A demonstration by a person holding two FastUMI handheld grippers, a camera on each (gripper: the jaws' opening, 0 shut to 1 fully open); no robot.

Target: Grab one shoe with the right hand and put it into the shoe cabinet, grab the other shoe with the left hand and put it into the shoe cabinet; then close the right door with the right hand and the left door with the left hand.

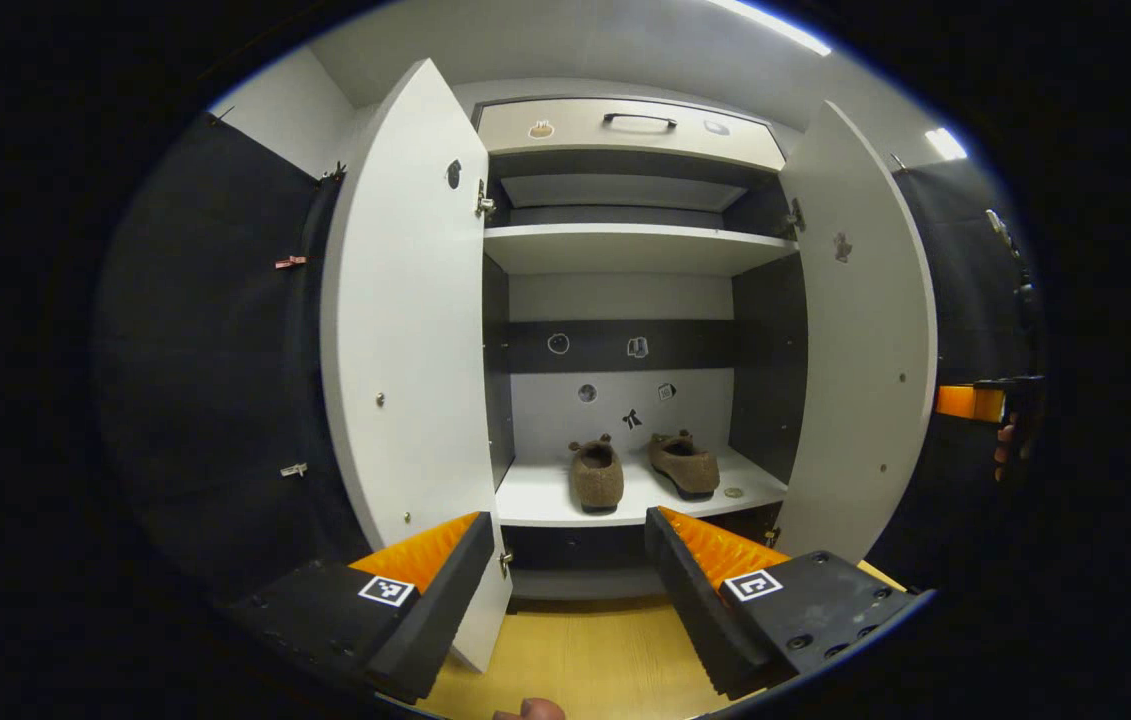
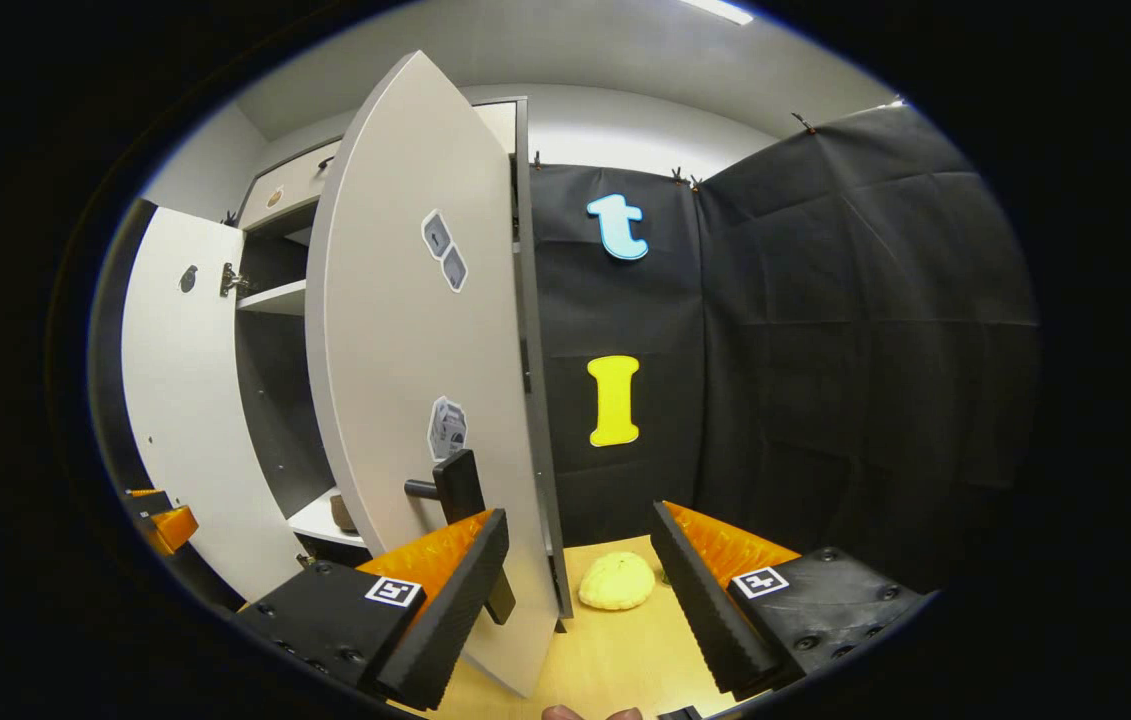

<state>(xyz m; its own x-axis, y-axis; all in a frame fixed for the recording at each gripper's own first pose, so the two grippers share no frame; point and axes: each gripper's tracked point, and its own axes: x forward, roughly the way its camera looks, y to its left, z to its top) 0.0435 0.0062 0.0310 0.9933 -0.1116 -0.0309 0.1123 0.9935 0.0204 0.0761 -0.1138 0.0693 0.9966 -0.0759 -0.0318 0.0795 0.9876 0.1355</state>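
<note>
The left gripper (image 1: pixel 570 580) is held low, level with the cabinet's base and facing squarely into the open shoe cabinet (image 1: pixel 625 250); its jaws are spread wide with nothing between them. A fingertip of the holding hand is glimpsed at the bottom edge of the left gripper view.

The right gripper (image 2: pixel 575 590) is held off to the cabinet's right side, facing the outer face of the right door (image 2: pixel 425 380). Its jaws are likewise released and spread, gripping nothing. One finger (image 2: pixel 445 590) is seen just in front of the door's dark handle (image 2: pixel 460 510); whether it touches the handle or the door panel cannot be told. In the left gripper view this gripper and the fingers holding it are noted at the far right, beyond the right door's edge.

Both shoes are recorded on the lowest shelf (image 1: pixel 545 500): the left shoe (image 1: pixel 596 473) and the right shoe (image 1: pixel 685 462), brown and fuzzy, lying side by side, heels outward, slightly apart. A small round object (image 1: pixel 733 492) lies on the shelf just right of them.

The left door (image 1: pixel 405 330) is seen swung fully open. The right door is seen partly open. A yellow rounded object (image 2: pixel 616 581) lies on the wooden floor (image 2: pixel 615 650) beside the cabinet.
</note>
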